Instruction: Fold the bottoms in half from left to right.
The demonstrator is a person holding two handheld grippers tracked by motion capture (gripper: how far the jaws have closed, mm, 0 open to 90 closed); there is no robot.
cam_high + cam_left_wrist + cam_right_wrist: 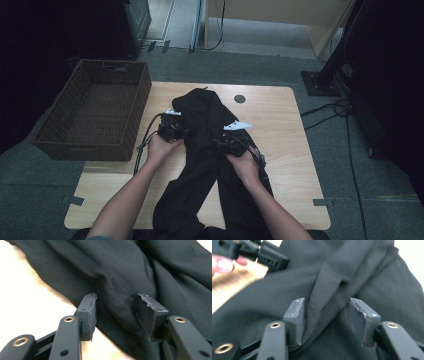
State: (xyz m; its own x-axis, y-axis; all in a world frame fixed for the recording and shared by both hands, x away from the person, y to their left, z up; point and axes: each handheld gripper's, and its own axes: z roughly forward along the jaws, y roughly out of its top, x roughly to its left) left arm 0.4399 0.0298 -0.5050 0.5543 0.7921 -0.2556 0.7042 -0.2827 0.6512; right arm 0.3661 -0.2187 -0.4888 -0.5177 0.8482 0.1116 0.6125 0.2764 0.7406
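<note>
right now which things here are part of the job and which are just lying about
In the job:
black garment
left claw, open over the cloth
right claw, open over a fold
wooden table

Lying about:
wicker basket, beside the table
cables on the floor
black stand base

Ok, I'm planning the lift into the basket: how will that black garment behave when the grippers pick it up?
Probably floppy: the black garment lies in soft folds and drapes over the table edge, so it should sag between the left gripper and right gripper. It looks thin, so likely light. The smooth weave might slip from a shallow pinch.
</note>
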